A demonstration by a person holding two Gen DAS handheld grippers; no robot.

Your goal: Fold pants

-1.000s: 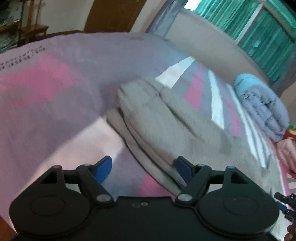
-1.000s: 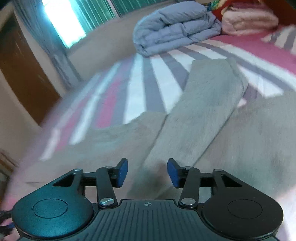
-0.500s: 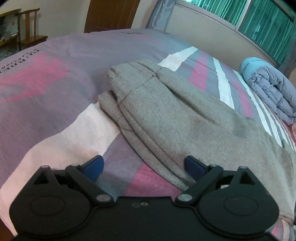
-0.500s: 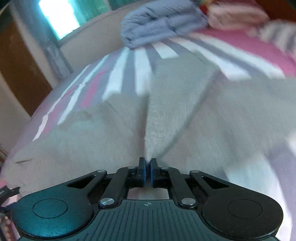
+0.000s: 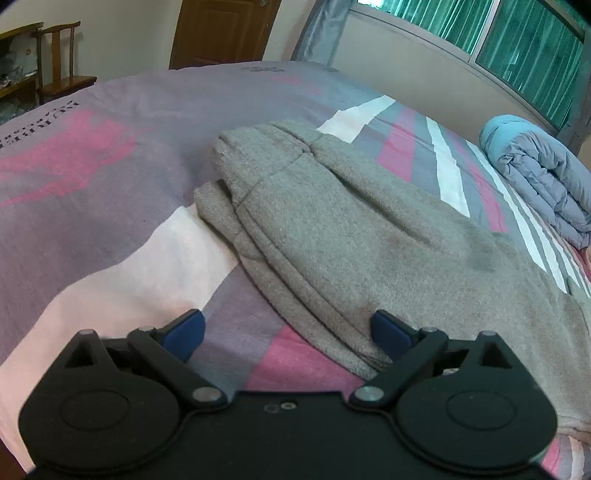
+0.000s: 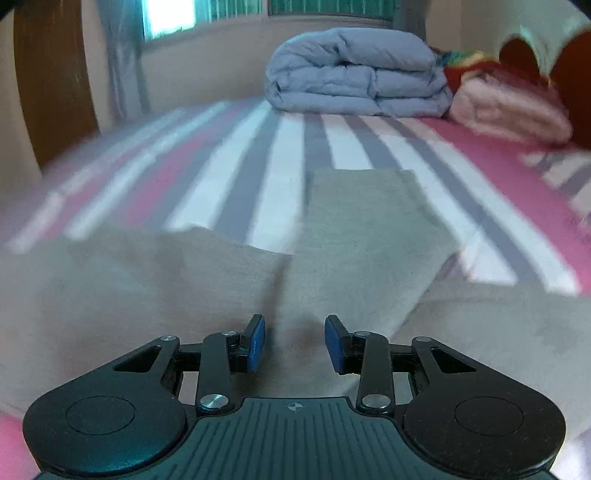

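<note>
Grey sweatpants point(image 5: 351, 236) lie on the striped bedsheet, the waistband end bunched toward the far left in the left wrist view. My left gripper point(image 5: 288, 334) is open wide and empty, low at the near edge of the pants. In the right wrist view the pants point(image 6: 207, 288) spread across the front, with one leg point(image 6: 365, 221) running away over the stripes. My right gripper point(image 6: 294, 341) is open and empty just above the cloth near where the legs meet.
A folded blue-grey duvet point(image 6: 354, 74) and pink blanket point(image 6: 506, 110) sit at the far end of the bed; the duvet also shows in the left wrist view point(image 5: 543, 173). A wooden chair point(image 5: 59, 62) and door point(image 5: 221, 29) stand beyond the bed.
My right gripper shut on the pants half a second ago and has since opened and let go, now pointing along the leg. My left gripper opened wider and settled near the pants' edge.
</note>
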